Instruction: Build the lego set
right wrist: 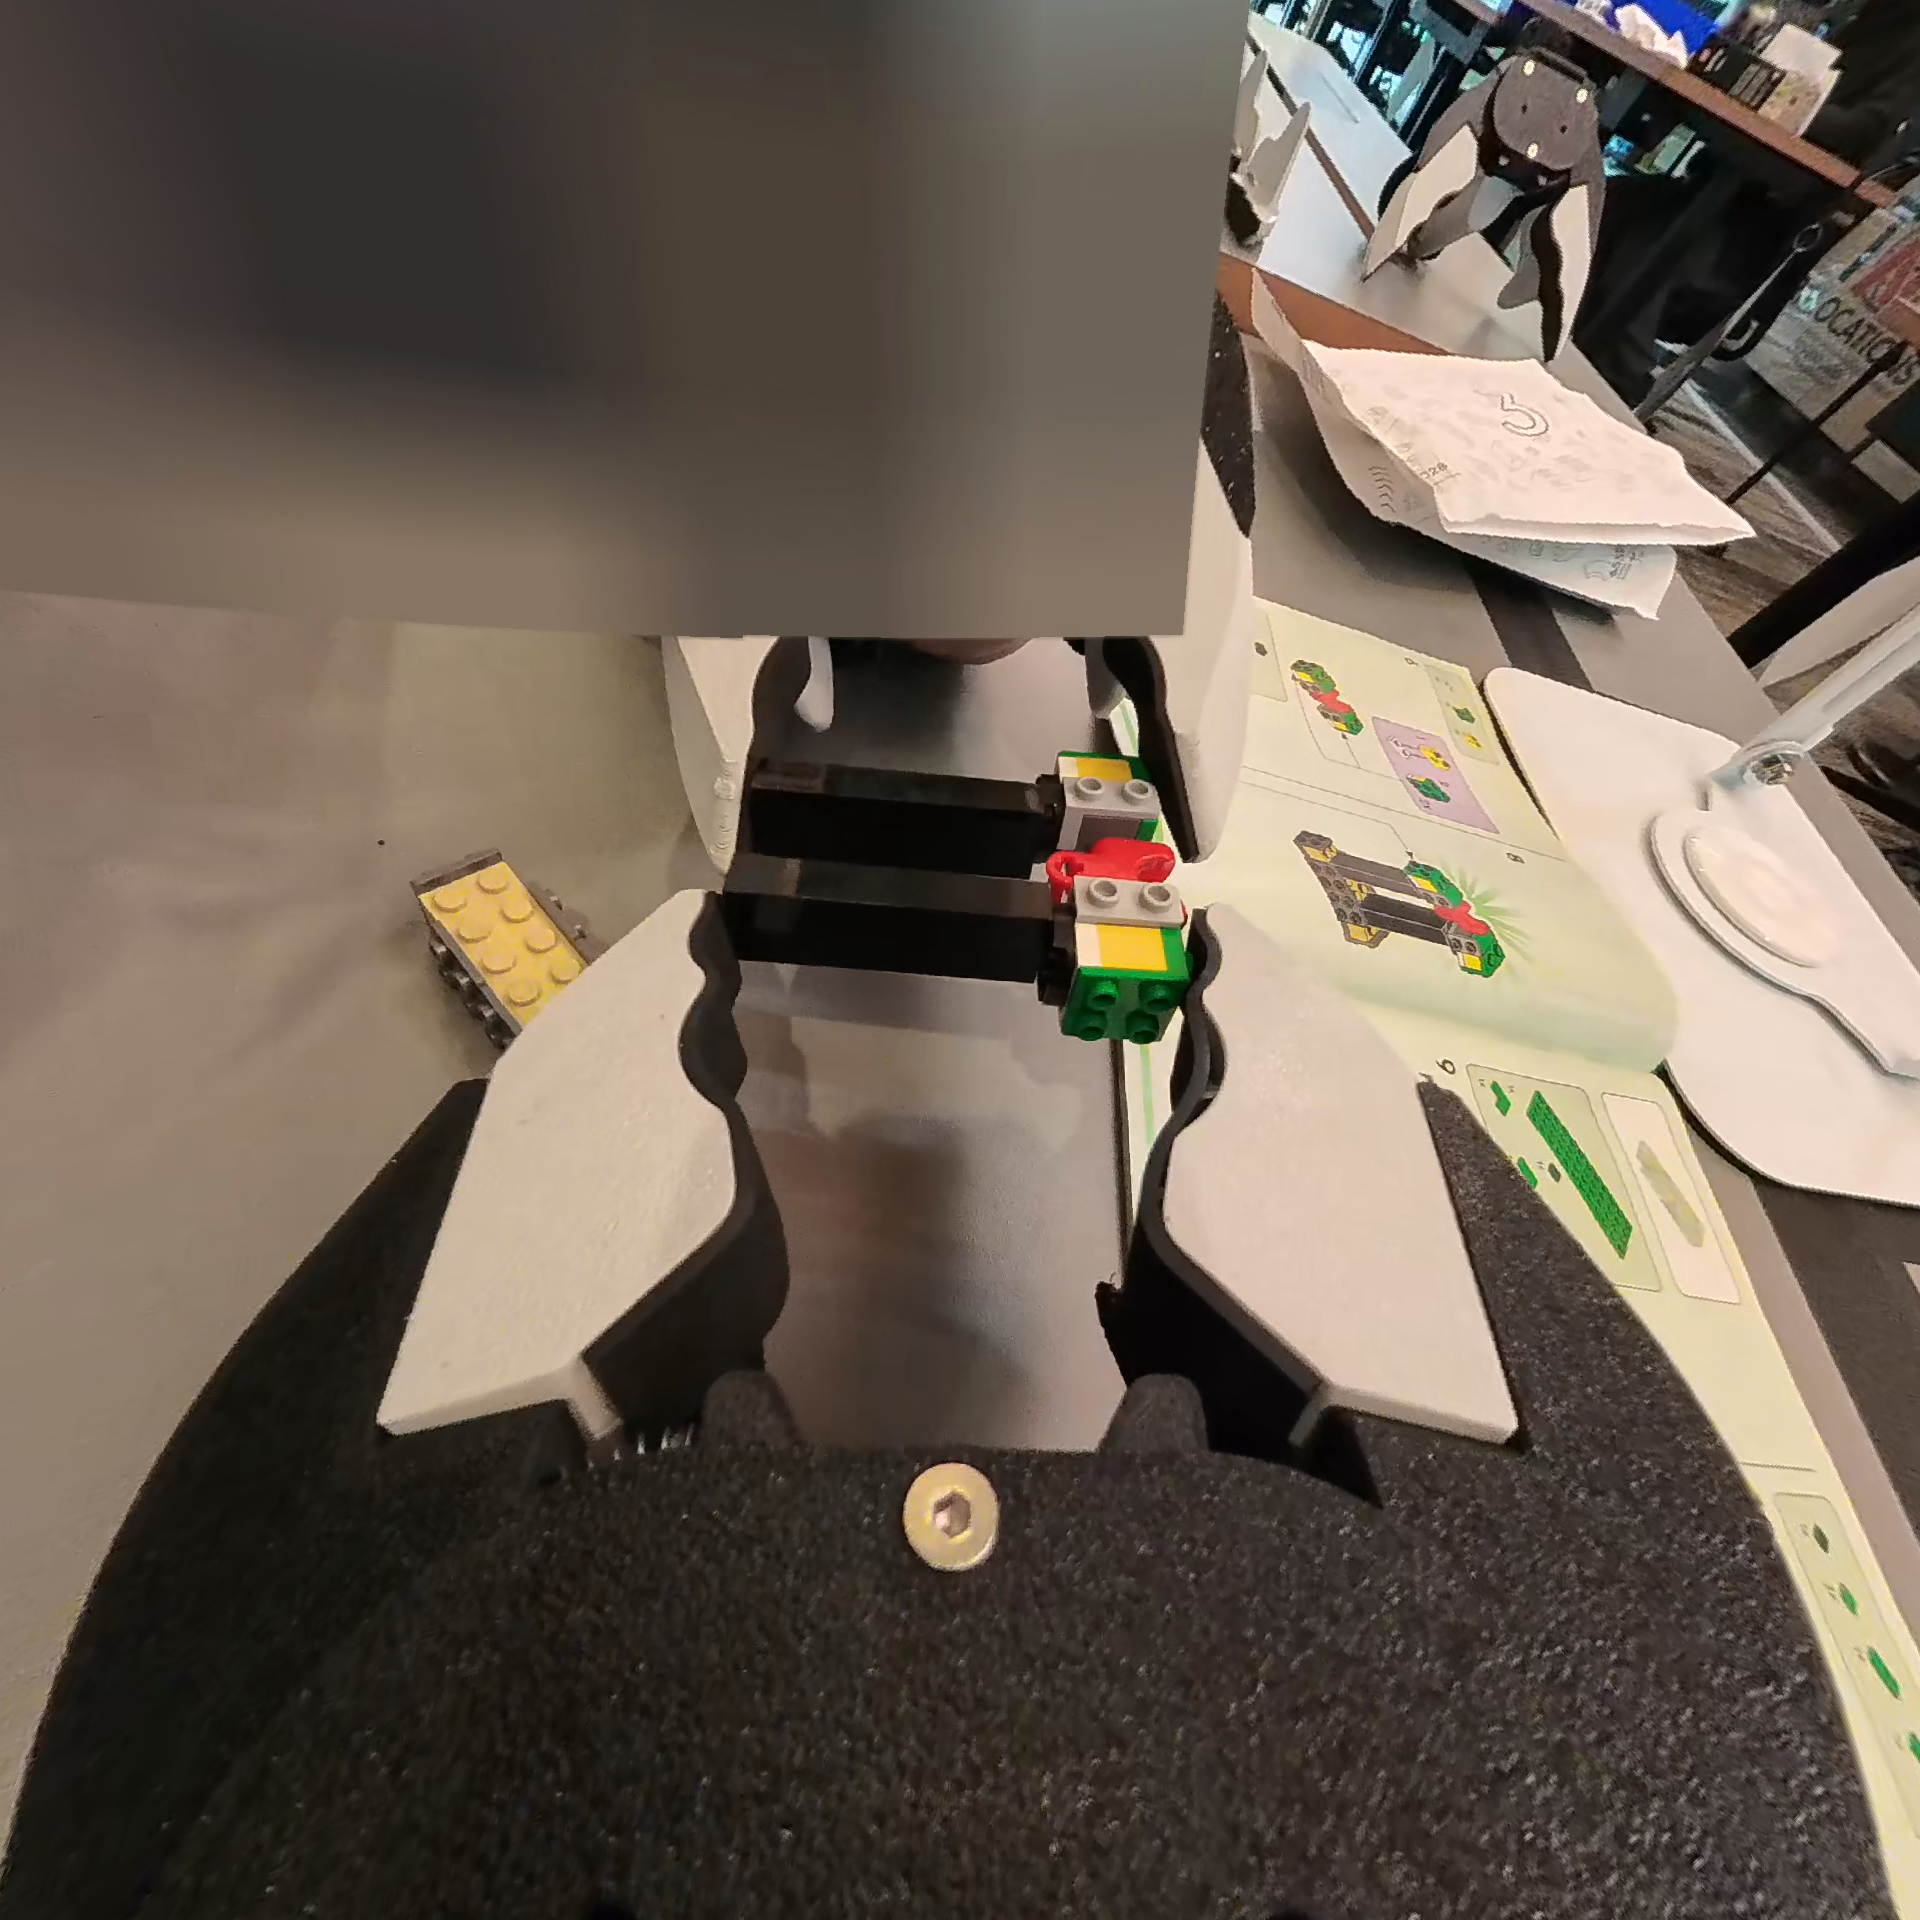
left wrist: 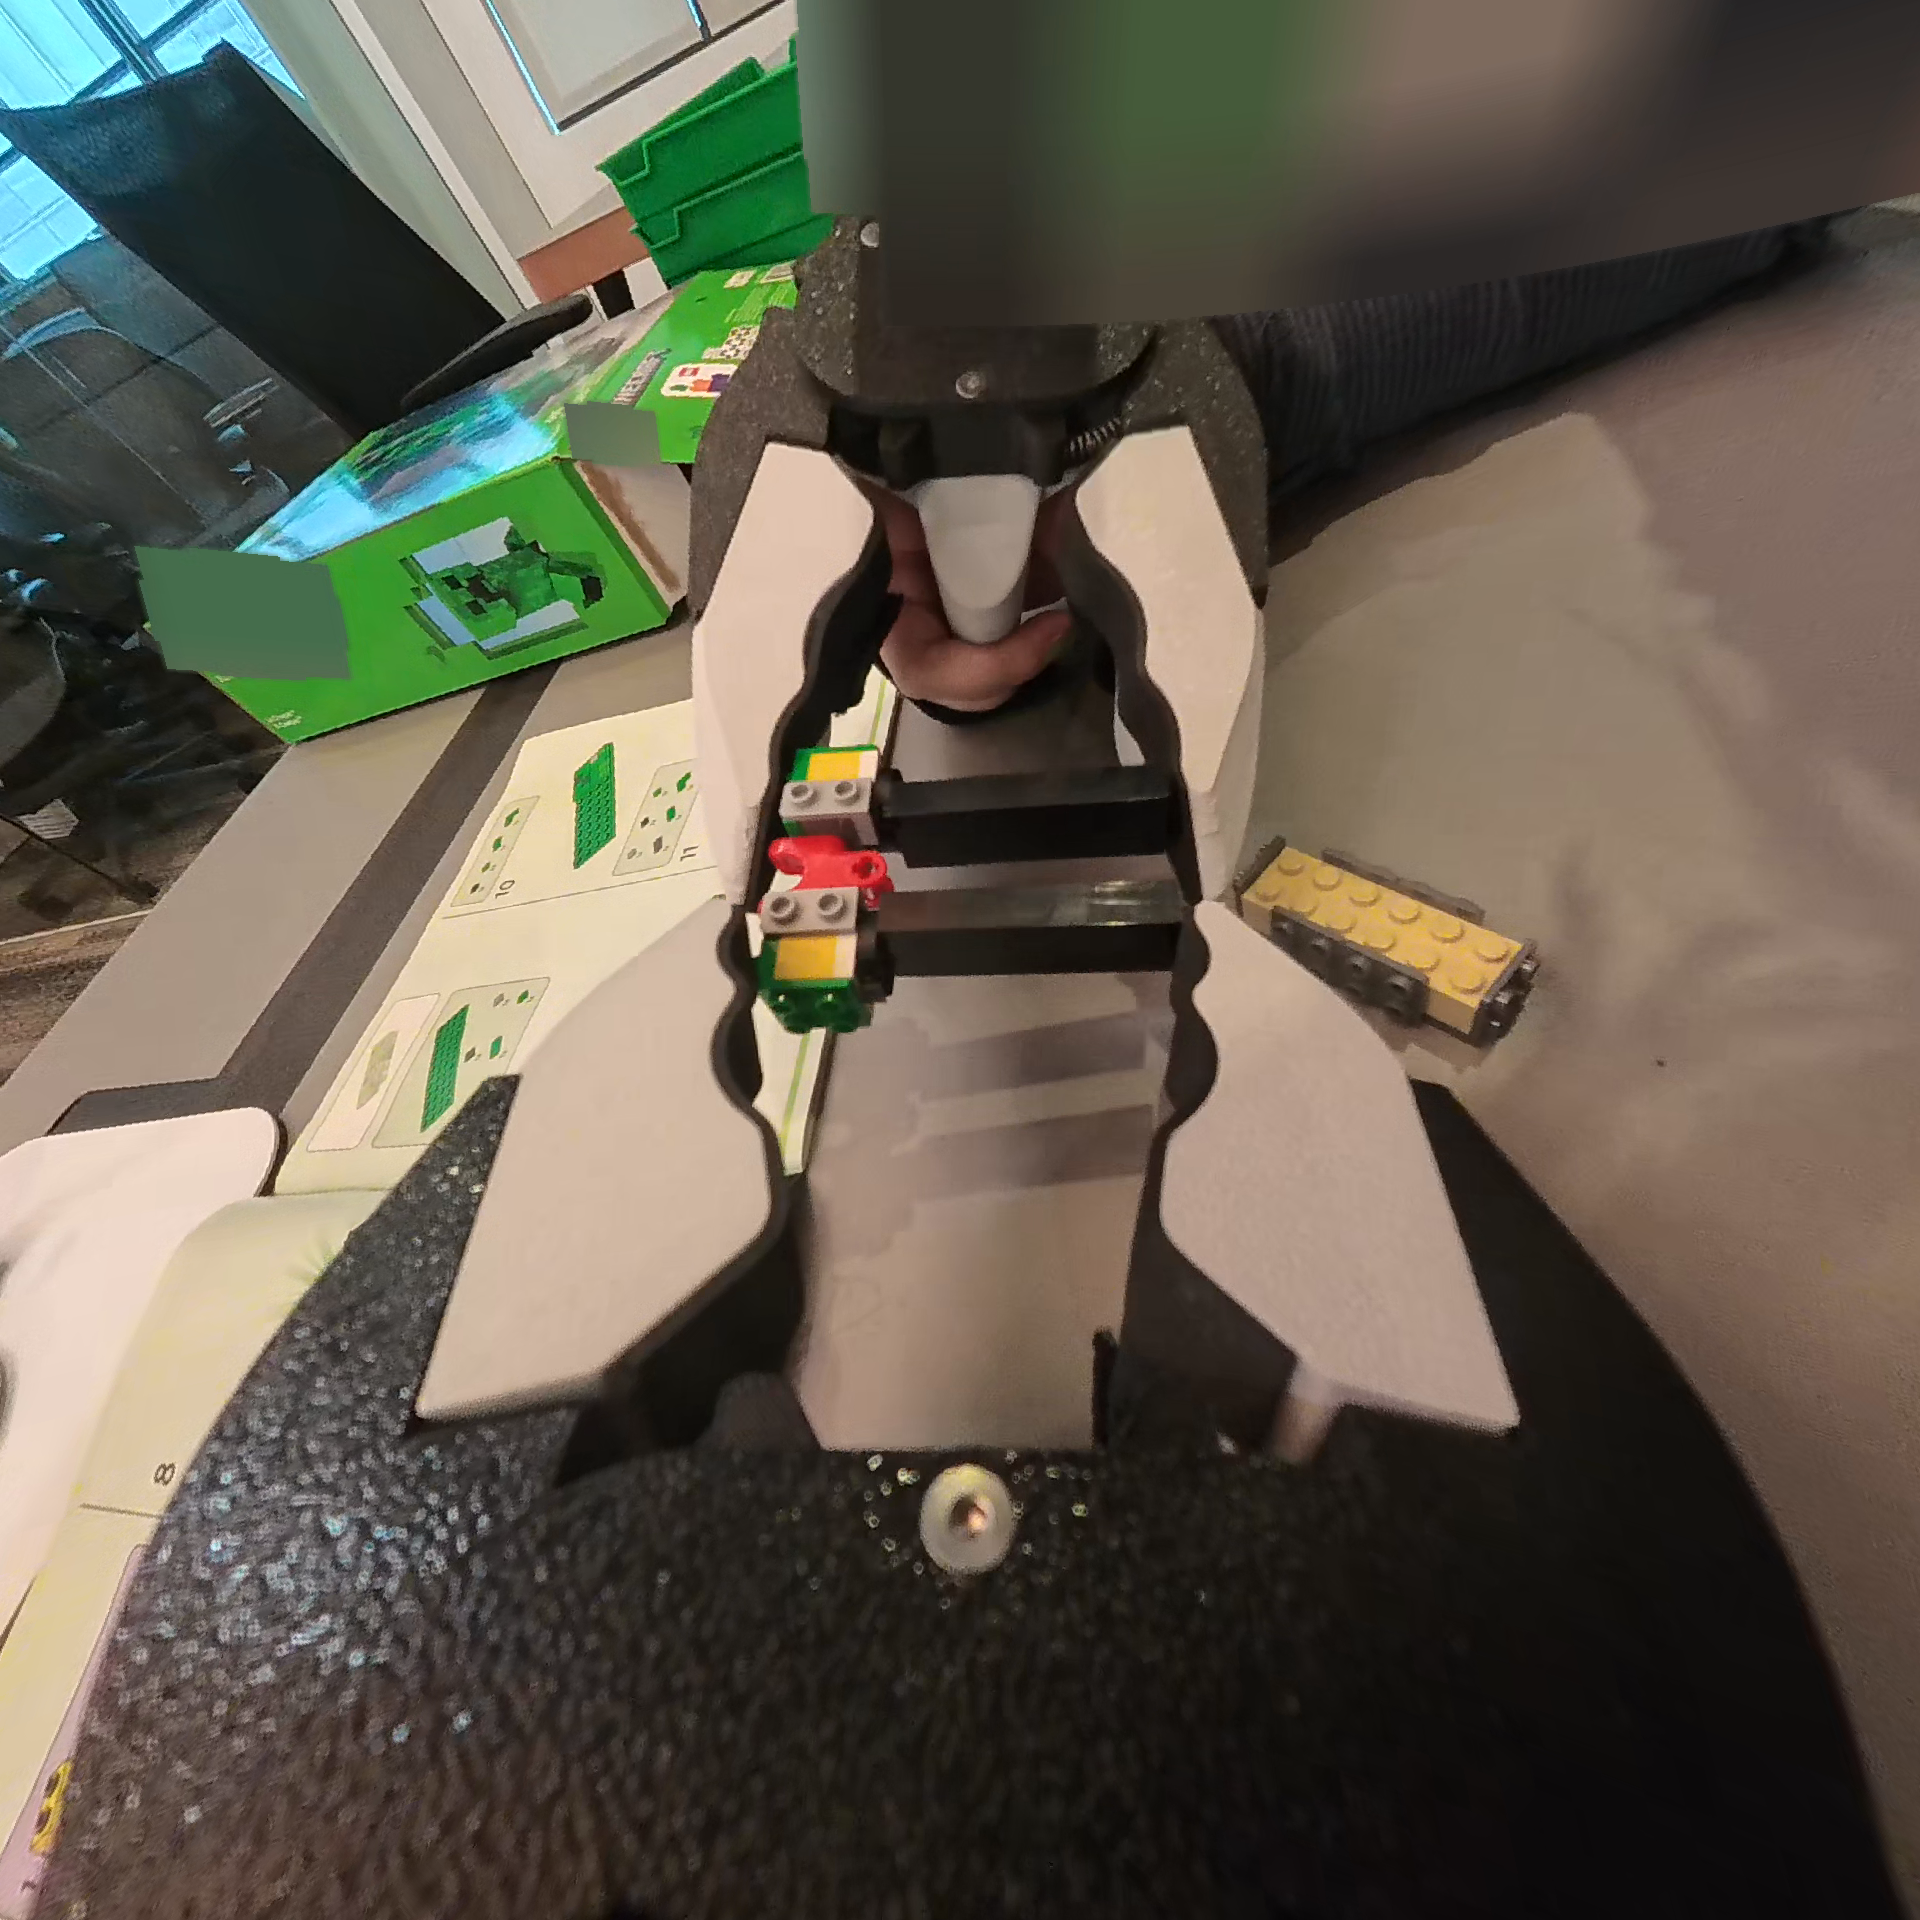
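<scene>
Lego pieces are held in mid-air between two hand-held tools that face each other above a grey surface (left wrist: 1558,644). The left tool (left wrist: 961,940) is clenched on the nearer sub-assembly (left wrist: 935,935), a long black bar with a grey, yellow and green block cluster at its left end. In the same view, the right tool (left wrist: 971,800) is seen opposite, with a hand (left wrist: 961,655) visible behind it, clenched on a matching second sub-assembly (left wrist: 977,805) that lies parallel and just beside the first. A small red piece (left wrist: 826,860) sits between the two block clusters.

In the right wrist view the arrangement is mirrored: the right tool (right wrist: 951,935) grips the nearer black bar (right wrist: 894,930), whose green and yellow end (right wrist: 1127,971) lies by the right finger.

On the surface, well apart from the held parts, a yellow studded plate on dark grey bricks (left wrist: 1387,951) lies flat. An open instruction booklet (right wrist: 1382,852) is spread beside the tools, with a white lamp base (right wrist: 1745,914) on its far side. Crumpled white paper bags (right wrist: 1496,447) lie farther back. A green set box (left wrist: 457,551) stands at the surface edge, with green bins (left wrist: 717,177) behind it.
</scene>
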Demonstrator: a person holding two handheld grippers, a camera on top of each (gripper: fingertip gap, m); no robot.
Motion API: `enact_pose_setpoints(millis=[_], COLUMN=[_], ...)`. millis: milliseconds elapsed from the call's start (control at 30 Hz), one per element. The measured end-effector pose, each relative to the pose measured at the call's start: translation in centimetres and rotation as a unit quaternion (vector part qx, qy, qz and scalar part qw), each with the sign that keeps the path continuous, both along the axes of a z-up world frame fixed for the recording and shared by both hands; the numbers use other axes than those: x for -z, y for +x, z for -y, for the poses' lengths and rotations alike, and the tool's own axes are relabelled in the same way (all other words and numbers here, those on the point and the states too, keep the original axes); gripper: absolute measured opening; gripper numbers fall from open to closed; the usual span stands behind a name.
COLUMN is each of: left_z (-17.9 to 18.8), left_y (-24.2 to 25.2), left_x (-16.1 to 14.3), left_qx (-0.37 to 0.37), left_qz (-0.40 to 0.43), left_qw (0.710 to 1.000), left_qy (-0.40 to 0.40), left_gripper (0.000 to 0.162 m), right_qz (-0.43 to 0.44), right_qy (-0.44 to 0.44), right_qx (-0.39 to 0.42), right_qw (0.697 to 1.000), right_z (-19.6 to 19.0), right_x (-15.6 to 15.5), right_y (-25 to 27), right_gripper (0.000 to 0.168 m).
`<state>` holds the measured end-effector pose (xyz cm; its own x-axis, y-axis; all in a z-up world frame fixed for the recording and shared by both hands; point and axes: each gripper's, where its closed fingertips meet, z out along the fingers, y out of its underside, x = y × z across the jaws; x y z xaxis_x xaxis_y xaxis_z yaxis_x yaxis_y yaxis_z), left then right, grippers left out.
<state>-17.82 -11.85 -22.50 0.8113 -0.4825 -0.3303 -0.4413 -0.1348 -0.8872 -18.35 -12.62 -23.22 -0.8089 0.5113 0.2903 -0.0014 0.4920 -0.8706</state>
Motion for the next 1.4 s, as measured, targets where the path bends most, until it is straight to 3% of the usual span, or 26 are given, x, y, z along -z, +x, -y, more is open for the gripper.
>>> enact_pose_setpoints(millis=[1100,1333,1400], left_z=[-0.1,0.2,0.5], left_y=[0.1,-1.1,-1.8], left_x=[0.2,-1.7,-2.7], left_qx=[-0.007,-0.031,-0.040], left_qz=[0.000,0.094,0.152], left_qw=[1.000,0.995,0.987], left_qy=[-0.007,-0.017,-0.018], left_gripper=[0.078,0.087,0.083], right_qz=[-0.003,-0.067,-0.079], right_qy=[0.008,0.019,0.023], right_qx=[0.004,0.026,0.030], right_qw=[1.000,0.997,0.996], right_z=[-0.1,-0.5,-0.6], right_x=[0.2,-0.5,-0.6], right_y=[-0.1,-0.5,-0.6], right_gripper=[0.081,0.081,0.081])
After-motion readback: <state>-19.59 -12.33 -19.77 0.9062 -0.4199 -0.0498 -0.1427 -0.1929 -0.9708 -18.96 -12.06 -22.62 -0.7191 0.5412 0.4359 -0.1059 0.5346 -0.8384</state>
